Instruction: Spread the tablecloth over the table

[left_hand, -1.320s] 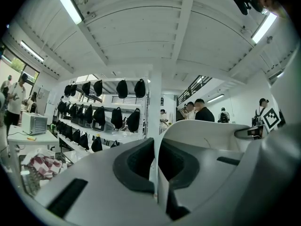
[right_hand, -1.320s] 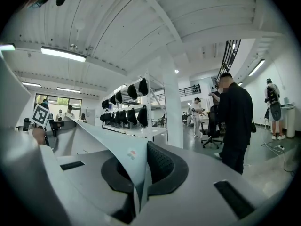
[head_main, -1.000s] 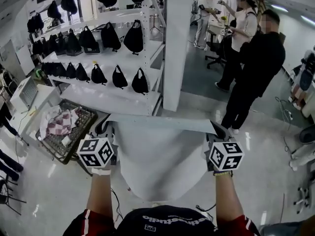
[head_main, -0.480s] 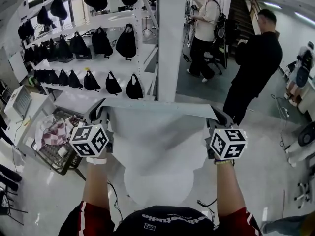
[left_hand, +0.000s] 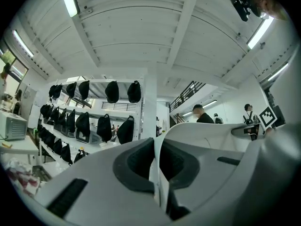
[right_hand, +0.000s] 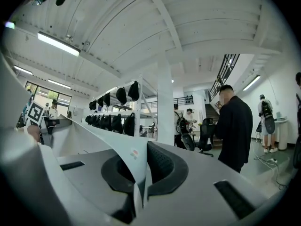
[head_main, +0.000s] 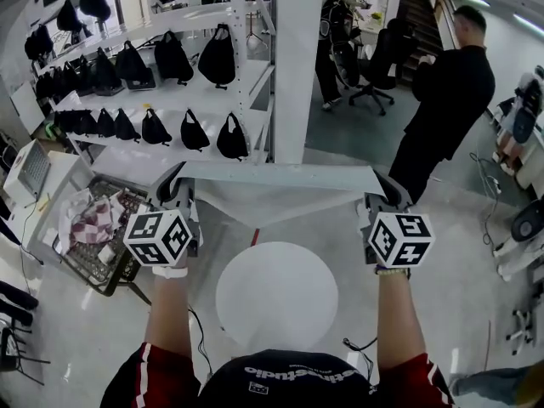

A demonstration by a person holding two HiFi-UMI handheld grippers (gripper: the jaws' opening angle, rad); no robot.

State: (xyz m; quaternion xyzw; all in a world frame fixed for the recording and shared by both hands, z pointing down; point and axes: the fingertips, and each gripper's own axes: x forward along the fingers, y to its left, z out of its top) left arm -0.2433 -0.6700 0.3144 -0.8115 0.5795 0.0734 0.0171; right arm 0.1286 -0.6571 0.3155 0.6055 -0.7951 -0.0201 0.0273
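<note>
Both pairs of jaws are pressing together on the tablecloth (head_main: 280,176), each on one end of the same edge. I am watching the left gripper (left_hand: 157,149) through its own view: its dark pads are closing on a thin pale fold that is running upright between them, and the cloth is sweeping away to the right from there. The right gripper (right_hand: 141,175) is doing the same, with a sliver of cloth pinched between its pads and the sheet stretching off to the left toward the other gripper's marker cube.

From the head view, I am seeing the cloth pulled taut between the two grippers as a pale band, nearly edge-on, with a shallow part sagging below its middle. It is hanging in the air, apart from the round white table (head_main: 276,296), which is sitting uncovered below and nearer to the person than the stretched edge. Both forearms are reaching forward on either side of the tabletop, well apart from each other.

Beyond the cloth, a white pillar (head_main: 297,66) is standing, and left of it a white shelf rack (head_main: 136,156) is carrying rows of black bags (head_main: 217,58). A wire basket (head_main: 85,266) with a pink checked fabric (head_main: 92,226) in it is lying on the floor at the left. A person in black (head_main: 455,92) is standing at the right, past the right gripper.
</note>
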